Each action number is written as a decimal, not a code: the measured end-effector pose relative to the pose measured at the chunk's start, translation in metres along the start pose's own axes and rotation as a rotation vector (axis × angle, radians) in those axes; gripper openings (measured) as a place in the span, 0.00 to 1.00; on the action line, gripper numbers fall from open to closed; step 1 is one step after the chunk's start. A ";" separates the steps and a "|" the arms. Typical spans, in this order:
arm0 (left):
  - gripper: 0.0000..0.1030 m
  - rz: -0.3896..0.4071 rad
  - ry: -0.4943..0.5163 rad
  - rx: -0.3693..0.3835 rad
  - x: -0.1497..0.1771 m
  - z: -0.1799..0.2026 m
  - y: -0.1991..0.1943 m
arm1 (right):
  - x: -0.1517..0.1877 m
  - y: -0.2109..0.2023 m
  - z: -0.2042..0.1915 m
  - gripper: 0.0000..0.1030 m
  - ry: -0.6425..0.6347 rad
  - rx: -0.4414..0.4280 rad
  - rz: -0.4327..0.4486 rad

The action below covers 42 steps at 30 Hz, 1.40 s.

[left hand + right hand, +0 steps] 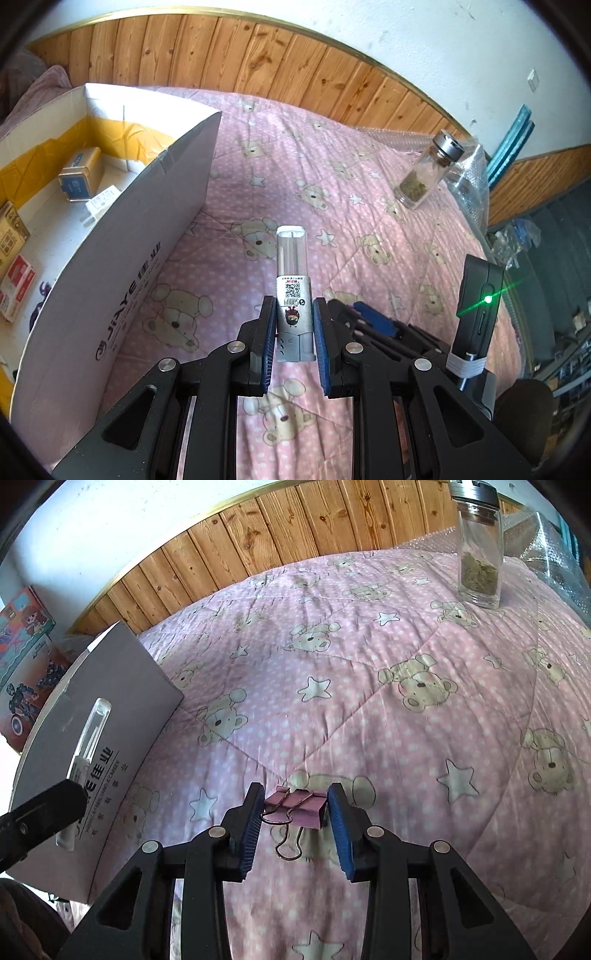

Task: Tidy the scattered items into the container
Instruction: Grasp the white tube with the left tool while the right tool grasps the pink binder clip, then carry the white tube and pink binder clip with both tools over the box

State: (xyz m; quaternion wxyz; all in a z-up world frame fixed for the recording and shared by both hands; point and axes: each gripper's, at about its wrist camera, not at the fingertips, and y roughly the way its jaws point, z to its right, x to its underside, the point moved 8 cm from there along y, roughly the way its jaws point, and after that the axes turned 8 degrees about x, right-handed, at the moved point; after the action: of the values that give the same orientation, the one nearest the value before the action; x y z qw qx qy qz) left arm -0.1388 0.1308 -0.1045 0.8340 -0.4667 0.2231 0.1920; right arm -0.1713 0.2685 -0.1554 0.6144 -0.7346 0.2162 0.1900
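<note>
The left gripper point(294, 328) holds a small clear tube point(293, 288) by its labelled lower half, its blue ribbed fingers point(269, 347) narrow and pressed to both sides. Gripped low, the tube's see-through plastic top points forward, clear of the fingers, which should let it drop cleanly into the cardboard box point(110, 295) just to the left. That box, smooth white card with yellow tape inside, already contains a small tin point(79, 179) and some packets.

The right gripper point(295, 812) sits low over the bed point(369, 701), a soft quilt with bears and stars. Its fingers point(341, 827) stand partly apart around a pink binder clip point(297, 806); the folded metal body lies between them, wire handles toward the camera. Whether the pads truly pinch it I cannot tell.

A glass jar point(479, 546) with a metal lid stands upright well apart, not yet tidied.
</note>
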 end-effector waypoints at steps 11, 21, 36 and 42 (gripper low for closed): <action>0.19 0.030 0.006 0.018 0.017 0.006 -0.037 | 0.022 -0.050 -0.024 0.36 -0.046 -0.057 0.030; 0.19 0.044 0.019 0.042 0.029 0.017 -0.055 | 0.038 -0.083 -0.034 0.36 -0.065 -0.093 0.046; 0.19 0.080 0.020 0.083 0.029 0.027 -0.079 | 0.046 -0.122 -0.052 0.36 -0.109 -0.135 0.082; 0.19 0.094 0.008 0.103 0.026 0.026 -0.087 | 0.045 -0.134 -0.058 0.36 -0.117 -0.156 0.089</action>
State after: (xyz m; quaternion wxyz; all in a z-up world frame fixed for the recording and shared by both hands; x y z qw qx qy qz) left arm -0.0661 0.1137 -0.0465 0.8462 -0.4129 0.2576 0.2172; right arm -0.0591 0.2274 -0.0604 0.5579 -0.7576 0.1966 0.2760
